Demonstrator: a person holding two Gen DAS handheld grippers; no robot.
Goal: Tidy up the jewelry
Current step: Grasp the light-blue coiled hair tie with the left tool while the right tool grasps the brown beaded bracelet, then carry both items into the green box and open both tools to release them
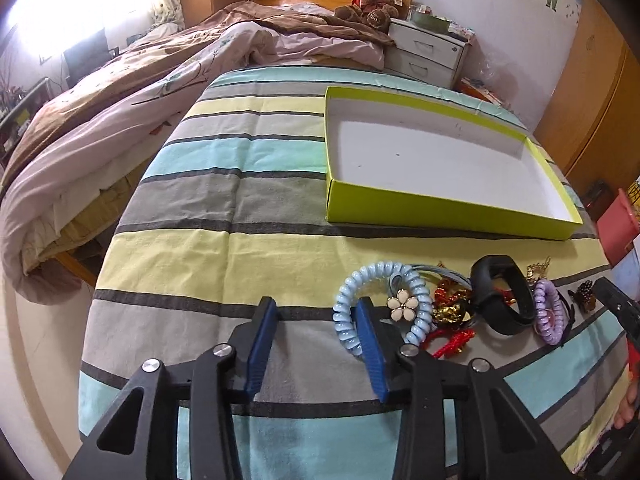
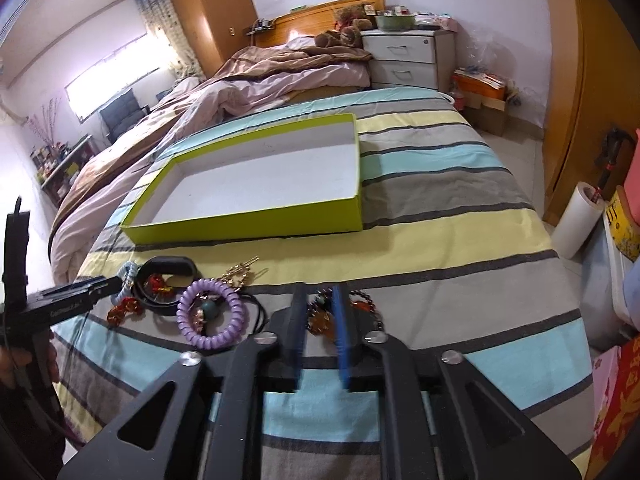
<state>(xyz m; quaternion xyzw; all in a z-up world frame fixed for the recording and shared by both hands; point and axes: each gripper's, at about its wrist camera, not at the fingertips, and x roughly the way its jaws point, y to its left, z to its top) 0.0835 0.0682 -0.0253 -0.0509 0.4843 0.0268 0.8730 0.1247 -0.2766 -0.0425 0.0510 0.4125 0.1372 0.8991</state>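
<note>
Shallow lime-green cardboard tray w/ white inside [image 1: 440,208], empty, on striped bedspread [image 1: 240,208], just beyond jewellery heap near front edge.

Left gripper [image 1: 316,320]: jaws apart, nothing clamped. Right blue pad [image 1: 370,344] sits inside pale-blue coiled hair tie w/ cream flower charm [image 1: 348,292]; left pad on bare cloth outside the ring. Looks set to pinch one side of the coil.

Right gripper [image 2: 318,320]: jaws narrowed round amber-and-bead pendant piece [image 2: 320,320]; can't tell if pads actually press it, so grip unconfirmed.

Also in heap: purple coiled hair tie [image 2: 210,316], black strap band [image 1: 502,300], red-and-gold trinkets [image 1: 450,308], small dark claw clip [image 1: 586,300].

How to do it well, as judged:
- Close left slowly on the coil wall only, away from flower charm; springy plastic likely to squirm out if caught at the tip.
- Check red cord under blue coil isn't snagged before lifting, else heap drags along.
- Lift straight up, then carry to tray; release low so ring doesn't bounce out.
- Right: confirm hold on pendant, watch trailing bead chain [image 2: 370,304].
- Move one hand at a time, grippers close together here.
</note>
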